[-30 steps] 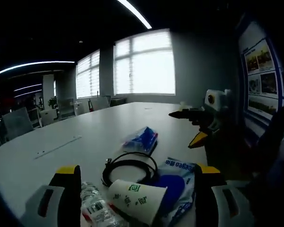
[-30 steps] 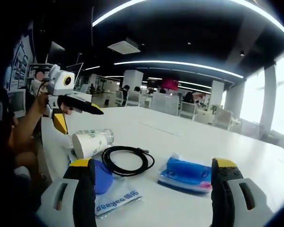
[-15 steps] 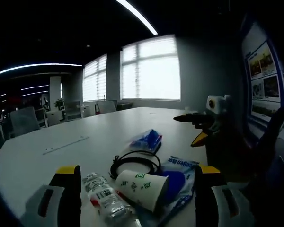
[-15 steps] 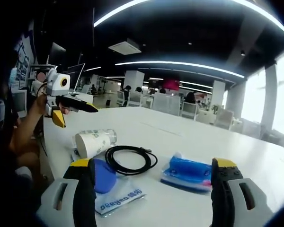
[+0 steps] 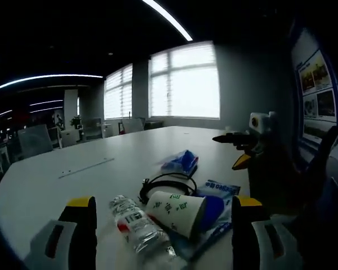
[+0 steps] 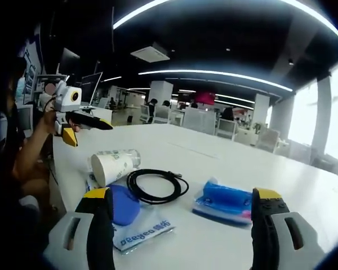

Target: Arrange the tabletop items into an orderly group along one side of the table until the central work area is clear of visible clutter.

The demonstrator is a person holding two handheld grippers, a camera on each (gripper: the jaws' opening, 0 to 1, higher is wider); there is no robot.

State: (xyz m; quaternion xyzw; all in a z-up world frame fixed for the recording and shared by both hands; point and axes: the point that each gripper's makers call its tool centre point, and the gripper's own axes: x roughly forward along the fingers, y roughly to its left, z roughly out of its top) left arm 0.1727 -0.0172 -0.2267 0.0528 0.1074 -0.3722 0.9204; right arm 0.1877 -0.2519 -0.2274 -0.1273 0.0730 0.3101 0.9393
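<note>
On the white table (image 5: 56, 185) lies a loose cluster: a clear plastic bottle (image 5: 138, 228) on its side, a tipped white paper cup (image 5: 177, 211), a coiled black cable (image 5: 168, 184), a blue tissue pack (image 5: 181, 162) and a white-and-blue pouch (image 5: 218, 203) under the cup. My left gripper (image 5: 164, 201) is open, hovering just short of the bottle and cup. My right gripper (image 5: 225, 152) hangs at the right, above the table edge. In the right gripper view, the cup (image 6: 110, 167), cable (image 6: 156, 185), tissue pack (image 6: 225, 199) and pouch (image 6: 136, 225) lie ahead of my open right gripper (image 6: 183, 194). The left gripper (image 6: 90, 130) is held up at the far left.
A person's forearm (image 6: 31, 152) holds the left gripper beside the table's near edge. Office chairs (image 5: 36, 140) ring the far side below bright windows (image 5: 186, 84). Posters (image 5: 318, 90) hang on the wall at right. Bare tabletop (image 6: 225, 160) stretches beyond the cluster.
The left gripper has drawn back from the cluster, so the whole bottle now shows. The right gripper view has barely shifted. The items have not moved.
</note>
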